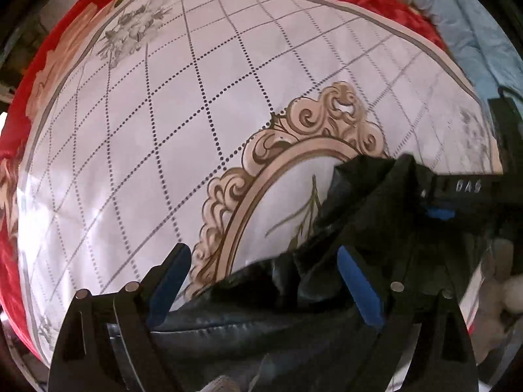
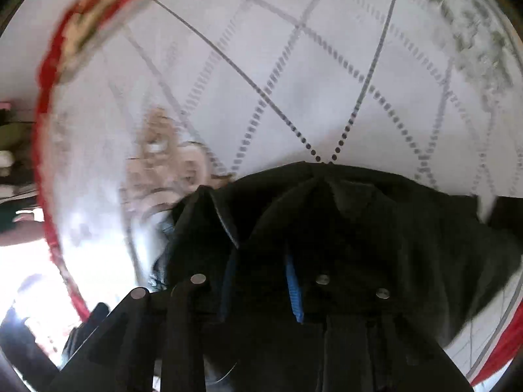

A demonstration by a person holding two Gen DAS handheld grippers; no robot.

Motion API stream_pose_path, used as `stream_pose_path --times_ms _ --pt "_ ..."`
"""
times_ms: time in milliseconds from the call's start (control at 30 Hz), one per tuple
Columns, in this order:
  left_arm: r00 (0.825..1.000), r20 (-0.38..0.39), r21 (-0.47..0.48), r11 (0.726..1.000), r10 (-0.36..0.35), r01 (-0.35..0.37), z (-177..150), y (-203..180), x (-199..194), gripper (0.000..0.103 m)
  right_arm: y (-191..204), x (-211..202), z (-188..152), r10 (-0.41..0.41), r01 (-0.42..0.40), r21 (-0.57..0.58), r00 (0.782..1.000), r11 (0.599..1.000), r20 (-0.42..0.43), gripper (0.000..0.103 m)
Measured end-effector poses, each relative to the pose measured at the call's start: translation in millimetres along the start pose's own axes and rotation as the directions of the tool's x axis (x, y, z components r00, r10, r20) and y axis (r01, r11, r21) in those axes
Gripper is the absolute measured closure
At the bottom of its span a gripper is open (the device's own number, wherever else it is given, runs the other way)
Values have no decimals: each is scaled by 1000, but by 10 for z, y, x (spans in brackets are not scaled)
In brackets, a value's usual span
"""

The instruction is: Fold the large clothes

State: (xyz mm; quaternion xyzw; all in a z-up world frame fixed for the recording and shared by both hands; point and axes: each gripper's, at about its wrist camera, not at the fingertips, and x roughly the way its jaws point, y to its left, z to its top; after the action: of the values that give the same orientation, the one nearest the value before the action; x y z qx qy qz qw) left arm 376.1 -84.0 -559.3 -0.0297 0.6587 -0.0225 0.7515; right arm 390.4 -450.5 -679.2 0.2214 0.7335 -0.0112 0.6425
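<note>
We hold our left gripper [image 1: 264, 281] low over the bed, its blue-padded fingers [image 1: 170, 282] spread wide, with a fold of the black garment [image 1: 346, 228] bunched between them and under them. Neither pad presses the cloth, so nothing is pinched on this side. The garment lies on the white quilt [image 1: 163, 137], toward its near right part, covering a piece of the beige scroll frame [image 1: 287, 143] printed in the quilt's middle. A leathery dark panel of the garment runs along the near edge just ahead of our left fingers.

In the left wrist view our right gripper [image 1: 457, 189] shows at the right edge of the quilt, touching the garment's far fold. From its own camera, the right gripper [image 2: 261, 281] has its fingers drawn close together, the blue pad [image 2: 292, 287] half buried in black cloth, and the garment [image 2: 376, 228] hangs in gathered pleats that fan out from the fingertips. We take that as a closed grip on the fabric. That view is blurred, so finer detail is lost.

A red floral blanket [image 1: 19, 163] borders the quilt along its left and far edges, and pale blue bedding [image 1: 457, 16] sits beyond the far right corner.
</note>
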Motion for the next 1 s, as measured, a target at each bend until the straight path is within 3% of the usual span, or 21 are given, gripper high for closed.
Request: stream_pose_path --times_ms 133,267,333,433,500,567,600,633,767,800,833,900,933,1000 --pt "1000 -12 -41 999 20 -21 62 67 2 12 -47 -169 40 36 -36 -2 998 999 -42 73" --pt "999 8 -51 998 48 -48 17 107 -169 12 -32 -712 -250 137 -134 -76 990 988 30 73" --pt "998 13 -60 996 69 -68 -32 142 -247 12 35 -792 -441 188 -185 -127 982 974 16 73" --pt "994 10 -72 991 113 -112 -116 208 -304 11 133 -613 -659 286 -295 -155 955 943 -79 76" --pt "990 8 -82 986 144 -143 -180 211 -299 9 209 -345 -721 293 -311 -141 946 940 -137 86" --pt "988 -5 -113 981 156 -156 -253 306 -268 8 265 -18 -735 250 -274 -125 952 954 -177 90" --pt "986 -10 -130 978 166 -165 -288 360 -268 8 271 162 -716 201 -224 -126 965 966 -171 100" --pt "984 -14 -144 974 177 -177 -337 409 -280 8 277 265 -693 172 -195 -132 971 972 -168 103" --pt "981 -14 -167 966 196 -195 -433 439 -368 8 78 208 -584 314 -324 -8 922 946 -228 103" --pt "981 -12 -162 968 194 -193 -469 403 -402 8 -24 70 -605 357 -365 4 910 931 -210 99" --pt "982 -8 -155 970 189 -188 -519 346 -439 8 -170 -102 -640 374 -378 10 912 926 -165 94" --pt "984 3 -129 976 178 -176 -591 212 -480 8 -558 -475 -737 364 -364 27 931 931 -36 57" --pt "984 7 -112 978 180 -178 -603 142 -473 8 -860 -685 -812 333 -336 52 941 941 49 54" --pt "981 14 -65 980 191 -190 -658 -27 -422 8 -1367 -902 -895 240 -257 125 961 958 138 53"
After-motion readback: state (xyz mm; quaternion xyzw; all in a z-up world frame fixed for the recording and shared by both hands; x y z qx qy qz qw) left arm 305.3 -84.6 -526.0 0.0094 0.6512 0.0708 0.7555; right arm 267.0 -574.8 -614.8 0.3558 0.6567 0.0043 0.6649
